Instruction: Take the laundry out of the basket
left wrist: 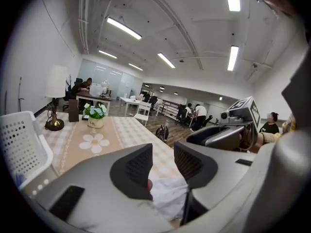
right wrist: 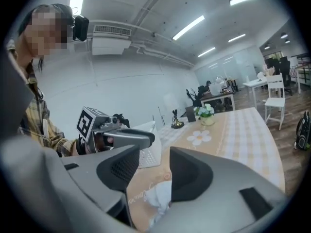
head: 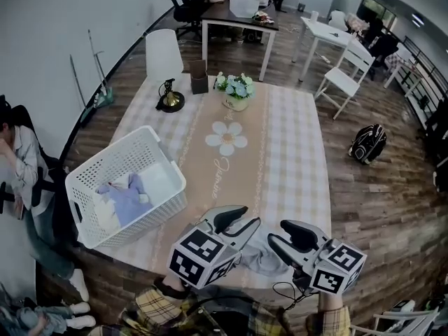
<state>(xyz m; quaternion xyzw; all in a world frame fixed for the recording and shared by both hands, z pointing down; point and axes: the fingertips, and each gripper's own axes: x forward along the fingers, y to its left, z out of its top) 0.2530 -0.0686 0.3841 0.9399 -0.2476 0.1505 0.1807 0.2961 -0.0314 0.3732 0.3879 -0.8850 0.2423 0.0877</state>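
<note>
A white slotted laundry basket [head: 150, 152] stands on the table's left side, holding a lavender garment [head: 126, 198] and white clothes. A pale grey-white garment [head: 262, 252] lies crumpled on the tablecloth near the front edge. My left gripper [head: 240, 220] and right gripper [head: 287, 235] hover side by side just above it, both open with nothing between the pads. The left gripper view shows the garment [left wrist: 167, 195] lying below its parted jaws. In the right gripper view the garment [right wrist: 158, 198] also lies below the gap, with the basket [right wrist: 146, 152] beyond.
A checked cloth with a flower print [head: 287, 138] covers the table. At its far end stand a flower pot [head: 236, 93], a dark lamp [head: 170, 98] and a brown box [head: 199, 82]. A person [head: 21, 159] sits at the left. A backpack [head: 367, 143] lies on the floor.
</note>
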